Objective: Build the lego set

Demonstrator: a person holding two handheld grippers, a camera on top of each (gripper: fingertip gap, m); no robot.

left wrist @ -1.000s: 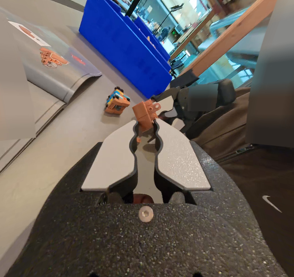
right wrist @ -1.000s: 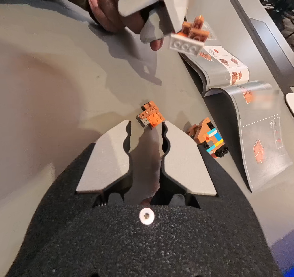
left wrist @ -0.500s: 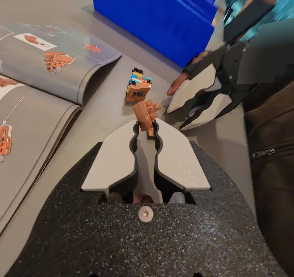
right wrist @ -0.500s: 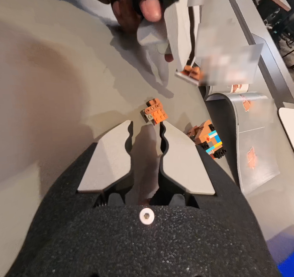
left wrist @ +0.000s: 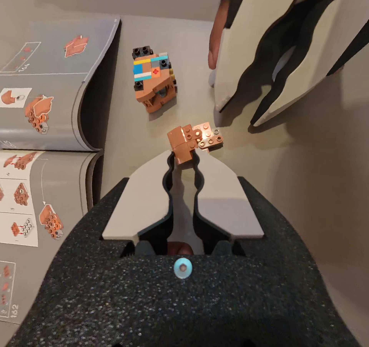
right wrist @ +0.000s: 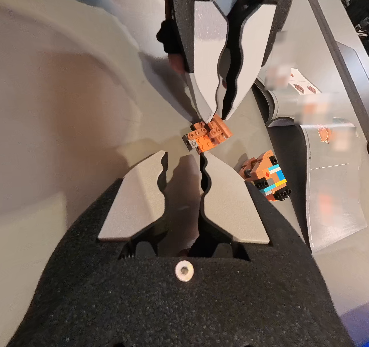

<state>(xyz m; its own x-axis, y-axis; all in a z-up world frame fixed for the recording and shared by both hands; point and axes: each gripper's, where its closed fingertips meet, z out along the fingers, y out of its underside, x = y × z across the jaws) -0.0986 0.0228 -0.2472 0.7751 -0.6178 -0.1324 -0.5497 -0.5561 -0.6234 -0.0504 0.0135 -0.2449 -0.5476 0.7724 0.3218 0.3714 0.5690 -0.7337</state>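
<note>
You lowered the left tool (left wrist: pixel 183 153), clenched on the brown piece (left wrist: pixel 180 143), onto the orange assembly (right wrist: pixel 201 140); right tool (right wrist: pixel 182 153) released; light, rigid, pinch flat sides.

The tabletop (left wrist: pixel 299 177) is a smooth, matt grey-beige surface. The brown brick piece (left wrist: pixel 180 144) and the orange brick cluster (right wrist: pixel 203 140) are hard plastic with a slight sheen — one stud catches a bright glint. The multicoloured brick model (left wrist: pixel 153 78) is the same glossy plastic. The instruction booklet (left wrist: pixel 50 78) is coated paper, glossy, its pages curling. The left gripper (left wrist: pixel 182 154) has a rough, grainy black body, speckled like printed plastic; its fingers (left wrist: pixel 143 193) are smooth matt grey plates with black wavy inner edges. The screw (right wrist: pixel 184 270) is shiny metal.
</note>
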